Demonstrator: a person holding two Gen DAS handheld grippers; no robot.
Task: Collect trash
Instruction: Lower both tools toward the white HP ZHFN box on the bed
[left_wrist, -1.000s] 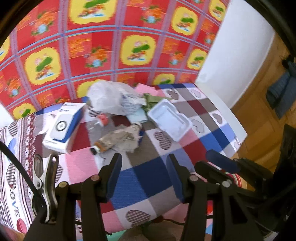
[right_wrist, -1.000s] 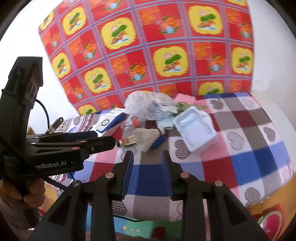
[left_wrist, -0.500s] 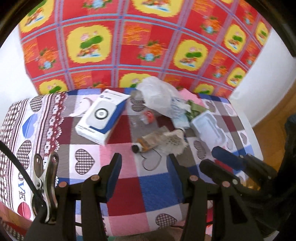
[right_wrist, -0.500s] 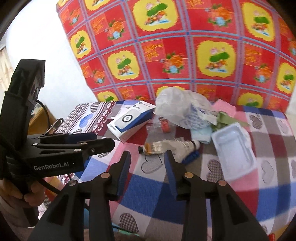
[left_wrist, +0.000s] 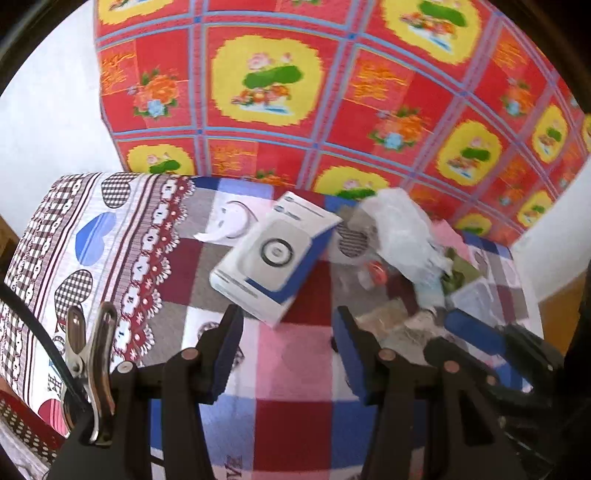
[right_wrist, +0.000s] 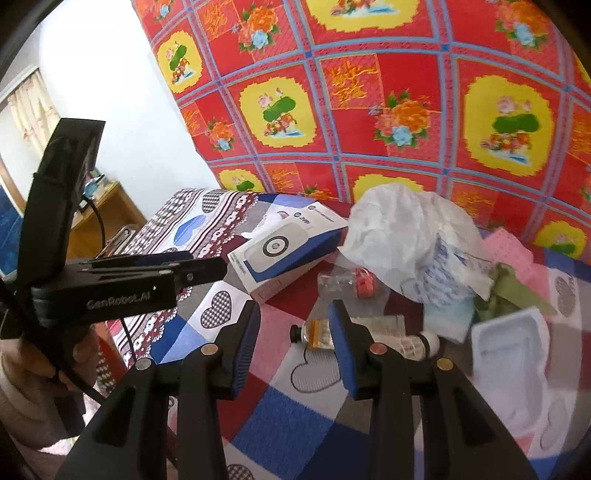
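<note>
A red and yellow floral cloth is hung behind the table and fills the upper part of both views. Below it, the table is covered by a checked tablecloth printed with hearts. The trash is gathered on the far half of the table: a crumpled white plastic bag is seen at the back, with a white and blue box lying tilted just to its left. A white plastic tray is found at the right of the pile, near a pink cloth and a green scrap. In front of the bag, a small clear bottle is laid on its side, partly hidden by one finger of the right gripper. That gripper is held above the cloth with its jaws apart and nothing between them. The left gripper is likewise held with jaws apart and empty, just in front of the box.
</note>
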